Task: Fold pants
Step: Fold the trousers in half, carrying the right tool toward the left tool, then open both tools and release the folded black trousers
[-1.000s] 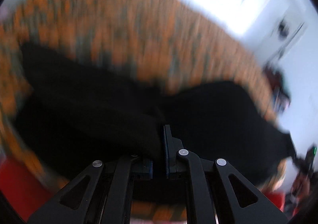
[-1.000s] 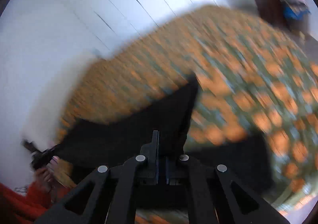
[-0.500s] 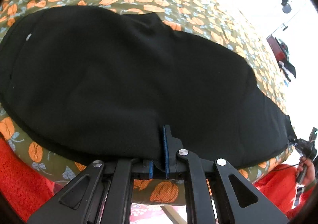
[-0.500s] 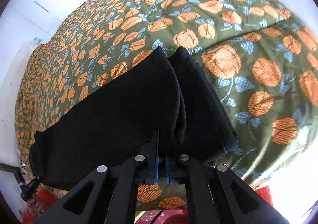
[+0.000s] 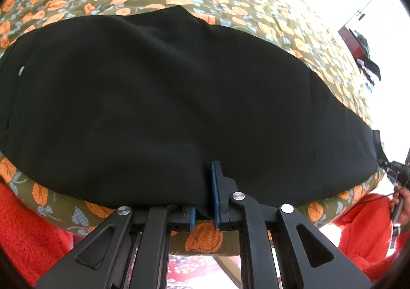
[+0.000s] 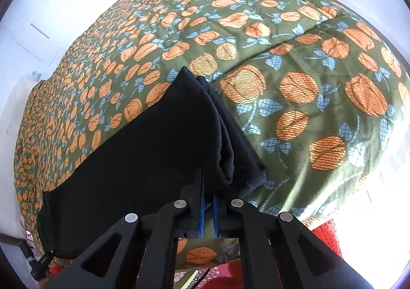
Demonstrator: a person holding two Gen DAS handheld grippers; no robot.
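One pair of black pants (image 5: 166, 99) lies folded lengthwise on one pumpkin-print bedspread (image 6: 294, 63). Two grippers, left (image 5: 205, 196) and right (image 6: 208, 202), each clamp its near edge.

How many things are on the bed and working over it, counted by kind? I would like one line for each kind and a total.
Black pants: 1
Patterned bedspread: 1
Grippers, left gripper and right gripper, each with jaws nearly closed on the pants' edge: 2
Total: 4
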